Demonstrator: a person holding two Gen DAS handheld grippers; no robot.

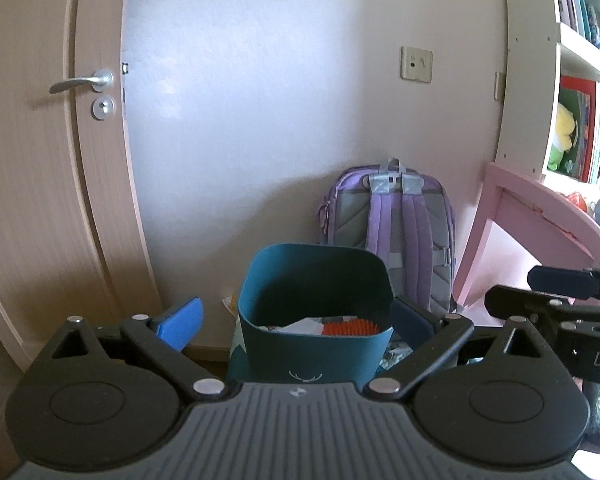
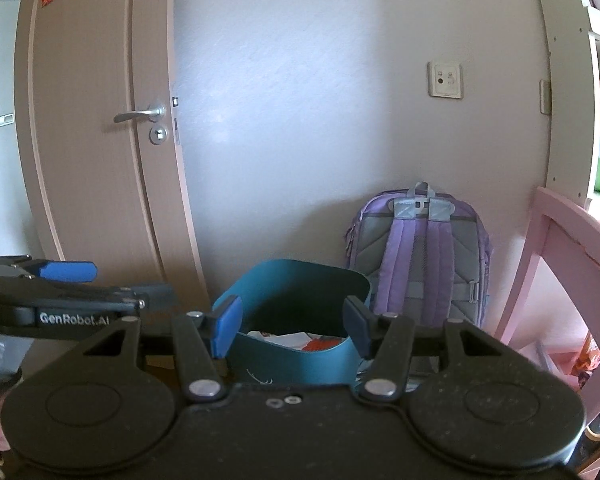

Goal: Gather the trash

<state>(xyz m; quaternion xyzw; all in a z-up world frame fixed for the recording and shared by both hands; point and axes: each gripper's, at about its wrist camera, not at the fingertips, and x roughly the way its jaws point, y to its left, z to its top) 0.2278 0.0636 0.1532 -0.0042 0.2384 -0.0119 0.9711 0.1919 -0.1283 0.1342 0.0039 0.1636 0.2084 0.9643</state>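
A teal bin (image 1: 312,344) stands on the floor straight ahead of both grippers and holds white paper and an orange-red piece of trash (image 1: 350,327). My left gripper (image 1: 296,320) is open, its blue pads wide apart on either side of the bin, with nothing between them. My right gripper (image 2: 292,324) is also open and empty in front of the same bin (image 2: 296,360). The trash (image 2: 300,340) shows inside it. Each gripper appears at the edge of the other's view: the right one (image 1: 560,296) and the left one (image 2: 64,288).
A purple backpack (image 1: 396,216) leans on the wall behind the bin. A closed wooden door (image 1: 52,140) is at the left. A pink chair (image 1: 540,216) and a bookshelf (image 1: 580,80) stand at the right. Scraps of litter (image 1: 230,302) lie on the floor beside the bin.
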